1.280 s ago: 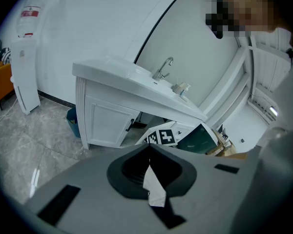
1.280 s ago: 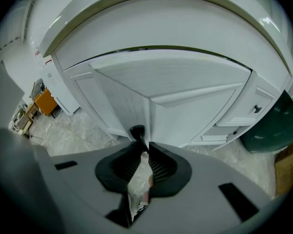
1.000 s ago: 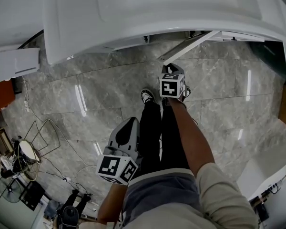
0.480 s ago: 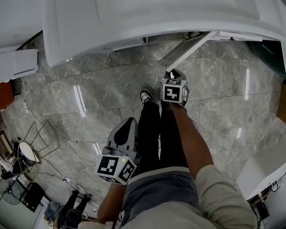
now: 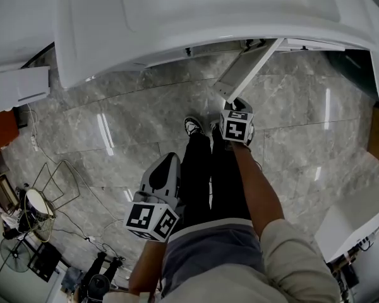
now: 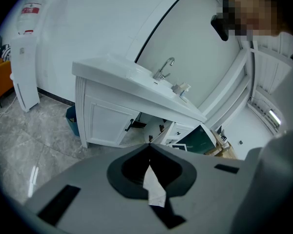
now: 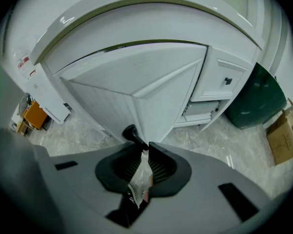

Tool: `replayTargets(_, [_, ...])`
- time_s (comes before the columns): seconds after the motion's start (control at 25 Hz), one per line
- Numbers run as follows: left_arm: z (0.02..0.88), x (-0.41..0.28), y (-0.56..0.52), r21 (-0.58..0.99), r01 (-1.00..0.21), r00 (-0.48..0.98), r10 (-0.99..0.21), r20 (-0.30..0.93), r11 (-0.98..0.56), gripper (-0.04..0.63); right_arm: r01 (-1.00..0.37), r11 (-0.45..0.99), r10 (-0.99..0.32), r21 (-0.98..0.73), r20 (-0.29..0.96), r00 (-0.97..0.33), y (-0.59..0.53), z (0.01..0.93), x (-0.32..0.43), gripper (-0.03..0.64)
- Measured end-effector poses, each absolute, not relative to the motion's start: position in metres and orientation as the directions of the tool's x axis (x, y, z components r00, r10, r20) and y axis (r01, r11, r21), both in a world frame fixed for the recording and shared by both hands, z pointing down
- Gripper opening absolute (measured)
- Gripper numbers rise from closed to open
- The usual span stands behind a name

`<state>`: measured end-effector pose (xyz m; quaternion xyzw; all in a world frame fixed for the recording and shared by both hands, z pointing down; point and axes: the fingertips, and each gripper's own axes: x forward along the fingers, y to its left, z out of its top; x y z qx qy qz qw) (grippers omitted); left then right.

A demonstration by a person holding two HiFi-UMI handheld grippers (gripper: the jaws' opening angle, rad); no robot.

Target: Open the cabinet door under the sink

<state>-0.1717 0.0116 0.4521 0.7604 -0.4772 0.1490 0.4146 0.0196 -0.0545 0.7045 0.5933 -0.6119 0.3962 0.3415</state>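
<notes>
The white cabinet door under the sink counter stands swung out toward me. My right gripper is at the door's free edge, shut on its black handle; the door panel fills the right gripper view. My left gripper hangs low beside my left leg, away from the cabinet, with its jaws shut and only a white scrap between them. In the left gripper view the vanity shows with a faucet and a closed left door.
My legs and shoes stand right in front of the cabinet on the grey marble floor. A dark green bin and a cardboard box sit right of the vanity's drawers. A white appliance, an orange seat and a fan lie to the left.
The door has swung further out, and my right gripper has travelled right and toward me with the handle. The left gripper has barely moved.
</notes>
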Motion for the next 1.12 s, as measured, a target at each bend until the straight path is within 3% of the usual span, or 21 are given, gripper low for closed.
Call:
replayTargets(0.44, [0.451,-0.153,0.011,0.491,-0.839,0.525,-0.580,0.623,-0.232,0.000,-0.997,-0.042,-0.460,-0.064,0.887,-0.037,-0.031,0.706,0.049,0.046])
replayTargets(0.96, [0.446,-0.109,0.014,0.522,-0.799,0.593,-0.536,0.601,-0.298,0.000,-0.985,0.163,-0.460,-0.055,0.879,-0.125,-0.010,0.708,0.078,0.044])
replayTargets(1.12, [0.443,-0.090,0.015,0.520,-0.789,0.610,-0.509,0.607,-0.327,0.000,-0.990,0.122,-0.459,-0.070,0.880,-0.119,0.000,0.710,0.097,0.043])
